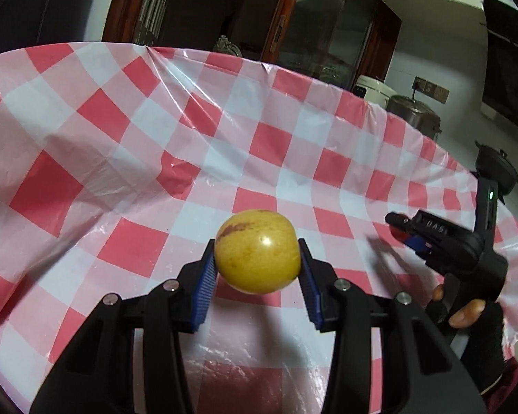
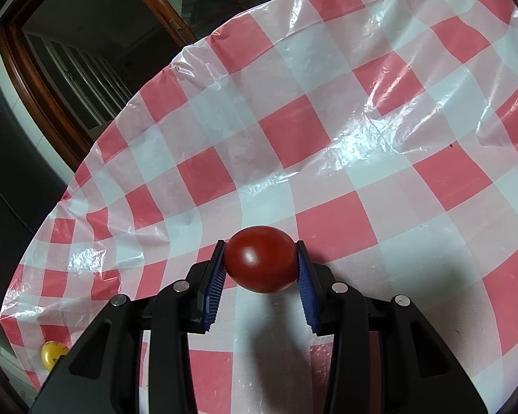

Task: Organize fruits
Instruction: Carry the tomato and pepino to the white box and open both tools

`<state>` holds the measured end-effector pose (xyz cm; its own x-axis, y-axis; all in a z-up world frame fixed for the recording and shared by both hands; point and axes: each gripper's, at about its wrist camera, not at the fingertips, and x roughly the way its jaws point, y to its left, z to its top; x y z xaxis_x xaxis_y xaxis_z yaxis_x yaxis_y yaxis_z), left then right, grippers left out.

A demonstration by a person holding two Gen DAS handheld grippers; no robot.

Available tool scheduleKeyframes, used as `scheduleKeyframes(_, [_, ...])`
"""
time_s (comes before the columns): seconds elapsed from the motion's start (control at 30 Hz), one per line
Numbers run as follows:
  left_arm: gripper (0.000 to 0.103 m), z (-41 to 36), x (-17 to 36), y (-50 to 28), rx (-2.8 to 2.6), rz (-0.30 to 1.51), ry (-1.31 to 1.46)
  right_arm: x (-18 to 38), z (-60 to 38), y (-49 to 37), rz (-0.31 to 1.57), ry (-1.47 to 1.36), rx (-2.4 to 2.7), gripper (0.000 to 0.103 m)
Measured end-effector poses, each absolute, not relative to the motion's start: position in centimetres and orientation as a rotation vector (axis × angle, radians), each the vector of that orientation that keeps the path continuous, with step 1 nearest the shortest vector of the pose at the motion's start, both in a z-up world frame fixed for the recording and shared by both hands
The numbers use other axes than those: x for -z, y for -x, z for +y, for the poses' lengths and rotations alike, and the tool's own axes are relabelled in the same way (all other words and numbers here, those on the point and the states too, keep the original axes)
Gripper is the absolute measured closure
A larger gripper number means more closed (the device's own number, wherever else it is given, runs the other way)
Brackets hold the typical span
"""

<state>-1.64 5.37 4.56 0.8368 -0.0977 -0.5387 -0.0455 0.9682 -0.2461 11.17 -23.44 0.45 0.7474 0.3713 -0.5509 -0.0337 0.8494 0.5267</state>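
Observation:
A round yellow fruit point(image 1: 257, 251) with a brown blotch is clamped between the blue pads of my left gripper point(image 1: 257, 258), held above the red-and-white checked tablecloth point(image 1: 121, 131). My right gripper point(image 2: 260, 264) is shut on a dark red fruit point(image 2: 260, 258), also lifted off the cloth, its shadow falling below. In the left wrist view the right gripper point(image 1: 402, 229) shows at the right, held by a gloved hand point(image 1: 473, 317), with a bit of the red fruit point(image 1: 397, 233) at its tip. The yellow fruit point(image 2: 51, 353) peeks out at the lower left of the right wrist view.
The crinkled plastic cloth point(image 2: 362, 120) covers the whole table. Beyond its far edge stand a dark wooden-framed glass door point(image 1: 293, 17), a white cooker point(image 1: 373, 89) and a metal pot point(image 1: 414, 114).

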Motion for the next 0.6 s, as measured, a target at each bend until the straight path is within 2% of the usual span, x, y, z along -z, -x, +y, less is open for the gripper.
scheduleKeyframes(0.43, [0.058,5.1,-4.8,1.0,0.052,0.556,0.253,-0.2,-23.4,-11.9,0.750,-0.530,-0.252,0.064])
scheduleKeyframes(0.6, [0.058,5.0,-5.7,1.9,0.081,0.578,0.268,-1.6,-23.8,-7.0,0.785,-0.493,-0.230,0.064])
